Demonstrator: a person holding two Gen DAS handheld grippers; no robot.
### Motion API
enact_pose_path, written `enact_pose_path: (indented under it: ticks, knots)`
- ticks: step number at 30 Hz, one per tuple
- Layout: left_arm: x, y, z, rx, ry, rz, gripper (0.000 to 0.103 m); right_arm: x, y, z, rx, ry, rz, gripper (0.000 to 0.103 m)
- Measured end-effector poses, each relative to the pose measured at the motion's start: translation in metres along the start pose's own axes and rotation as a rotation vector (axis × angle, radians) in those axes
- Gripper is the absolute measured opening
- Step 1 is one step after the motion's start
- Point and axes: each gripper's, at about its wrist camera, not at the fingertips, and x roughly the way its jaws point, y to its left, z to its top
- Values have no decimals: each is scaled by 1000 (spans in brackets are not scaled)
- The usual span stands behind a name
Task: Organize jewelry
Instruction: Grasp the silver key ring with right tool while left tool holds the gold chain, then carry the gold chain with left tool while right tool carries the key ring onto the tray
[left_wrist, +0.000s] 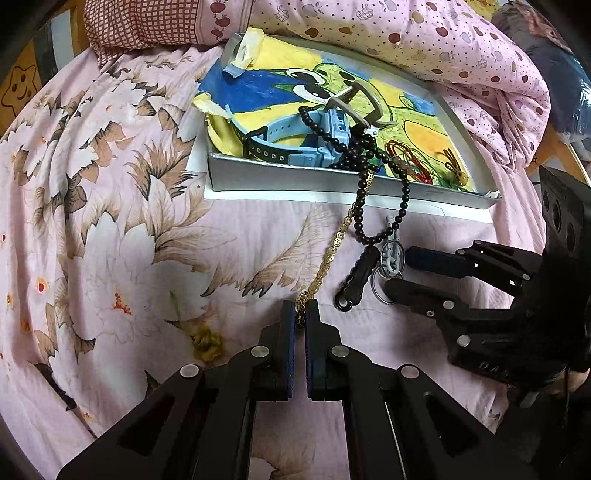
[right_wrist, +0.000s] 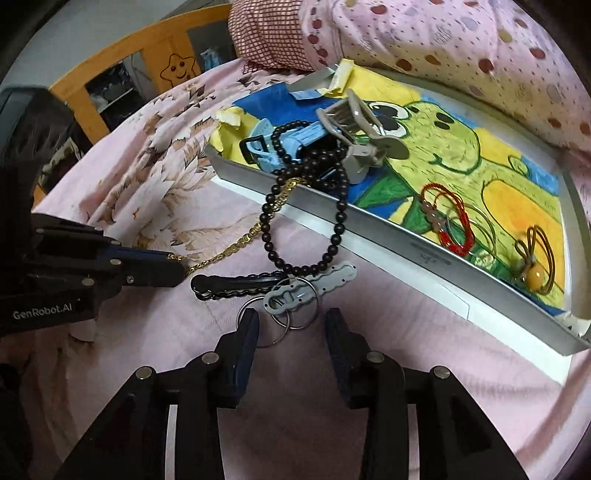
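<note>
both grippers (left_wrist: 300, 314) (right_wrist: 291, 325): left pinching gold chain (left_wrist: 332, 254), right apparently parted, empty

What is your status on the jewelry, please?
Left gripper shut on gold chain. Right gripper open over key rings. Black beads overhang tray edge, crossing chain.

Both wrist cams look steeply down along their fingers, close over the floral bedsheet (left_wrist: 110, 221). Left cam faces the tray (left_wrist: 332, 184) at upper centre; right cam has it upper right. Shared: tray, bead necklace (right_wrist: 306, 206), hair clips (right_wrist: 258, 284) at mid-frame.
</note>
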Motion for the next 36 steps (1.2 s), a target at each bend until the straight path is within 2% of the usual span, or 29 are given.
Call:
enact_pose_path:
  ticks: [4, 11, 14, 22, 27, 31, 36]
  knots:
    - [1, 0, 0, -2, 3, -2, 3, 1, 2, -1, -16, 6, 5, 5]
    - [-2, -2, -1, 5, -10, 0, 3, -10, 9, -7, -28, 8, 1, 5]
    - [-11, -4, -3, 7, -32, -2, 3, -27, 12, -10, -26, -32, -14, 5]
    - [-50, -18, -7, 9, -155, -39, 3, -67, 3, -7, 34, -161, -28, 5]
    - [-75, -29, -8, 24, -226, -27, 3, -86, -5, 0, 68, -247, -28, 5]
    - [-91, -39, 7, 40, -261, -34, 3, -95, -21, 9, 112, -307, -33, 5]
    - [-116, -57, 43, 90, -322, -28, 3, -102, -47, 21, 165, -371, -52, 5]
